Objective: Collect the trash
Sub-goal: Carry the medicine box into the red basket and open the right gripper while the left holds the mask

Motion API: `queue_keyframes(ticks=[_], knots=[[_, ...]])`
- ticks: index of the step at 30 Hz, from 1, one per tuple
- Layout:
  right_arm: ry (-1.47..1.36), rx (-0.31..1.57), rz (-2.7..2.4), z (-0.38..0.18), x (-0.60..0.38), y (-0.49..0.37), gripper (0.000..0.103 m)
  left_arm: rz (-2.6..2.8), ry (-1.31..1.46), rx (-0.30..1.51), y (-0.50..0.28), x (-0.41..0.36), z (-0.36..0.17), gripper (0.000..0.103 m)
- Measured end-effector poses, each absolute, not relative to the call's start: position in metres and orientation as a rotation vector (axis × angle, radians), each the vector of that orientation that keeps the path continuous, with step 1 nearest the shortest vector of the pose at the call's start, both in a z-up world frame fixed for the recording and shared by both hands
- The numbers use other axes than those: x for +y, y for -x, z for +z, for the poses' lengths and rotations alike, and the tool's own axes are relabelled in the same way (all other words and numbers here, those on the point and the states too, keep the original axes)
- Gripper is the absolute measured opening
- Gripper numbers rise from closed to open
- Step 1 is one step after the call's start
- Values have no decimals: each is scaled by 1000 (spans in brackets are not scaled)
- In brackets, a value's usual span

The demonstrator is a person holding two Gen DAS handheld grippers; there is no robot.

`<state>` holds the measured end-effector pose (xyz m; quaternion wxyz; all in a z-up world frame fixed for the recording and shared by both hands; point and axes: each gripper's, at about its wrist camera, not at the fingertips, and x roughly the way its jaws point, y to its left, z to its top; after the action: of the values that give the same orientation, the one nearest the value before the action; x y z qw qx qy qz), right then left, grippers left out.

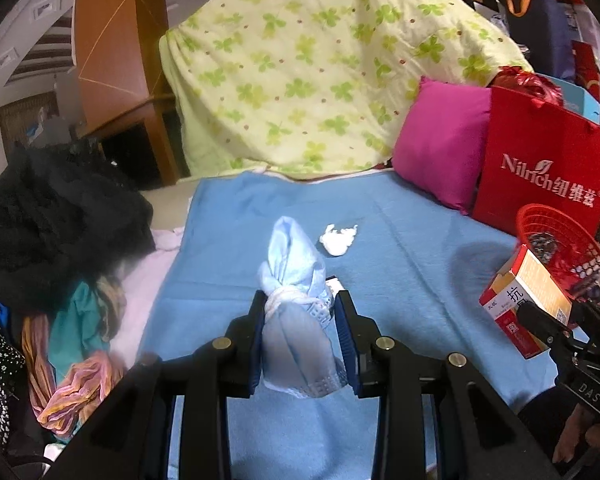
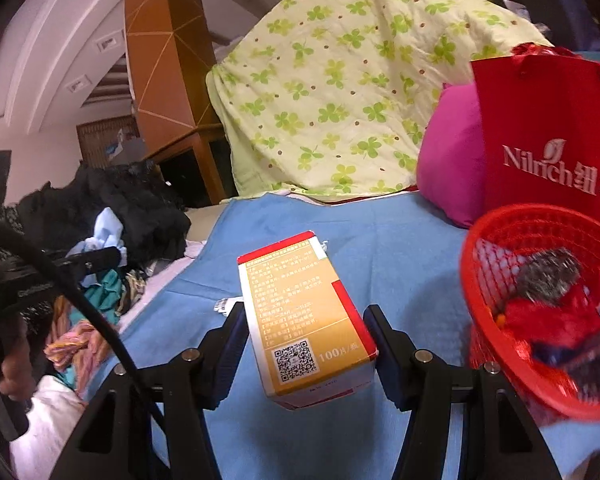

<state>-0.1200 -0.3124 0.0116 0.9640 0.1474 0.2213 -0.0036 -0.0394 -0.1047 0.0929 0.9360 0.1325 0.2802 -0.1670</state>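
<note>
My left gripper [image 1: 300,300] is shut on a rolled light-blue face mask [image 1: 296,280] and holds it above the blue blanket [image 1: 400,240]. A crumpled white tissue [image 1: 338,237] lies on the blanket just beyond it. My right gripper [image 2: 306,316] is shut on an orange and red medicine box [image 2: 304,320], held above the blanket [image 2: 400,248] to the left of the red mesh basket [image 2: 496,236]. The box [image 1: 520,304] and basket [image 1: 540,216] also show at the right edge of the left wrist view. The basket holds several pieces of trash, among them crumpled foil [image 2: 548,276].
A red paper bag [image 1: 540,160] and a magenta pillow [image 1: 440,152] stand behind the basket. A green clover-print quilt [image 1: 320,72] is piled at the back. A heap of dark and coloured clothes [image 1: 52,232] lies at the left.
</note>
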Motion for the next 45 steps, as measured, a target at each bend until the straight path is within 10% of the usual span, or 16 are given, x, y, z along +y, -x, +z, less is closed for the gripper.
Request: queue_keyframes(ticks=[45], knots=[[-182, 268, -47, 100, -284, 225, 62, -372, -349, 524, 107, -121, 110, 37]])
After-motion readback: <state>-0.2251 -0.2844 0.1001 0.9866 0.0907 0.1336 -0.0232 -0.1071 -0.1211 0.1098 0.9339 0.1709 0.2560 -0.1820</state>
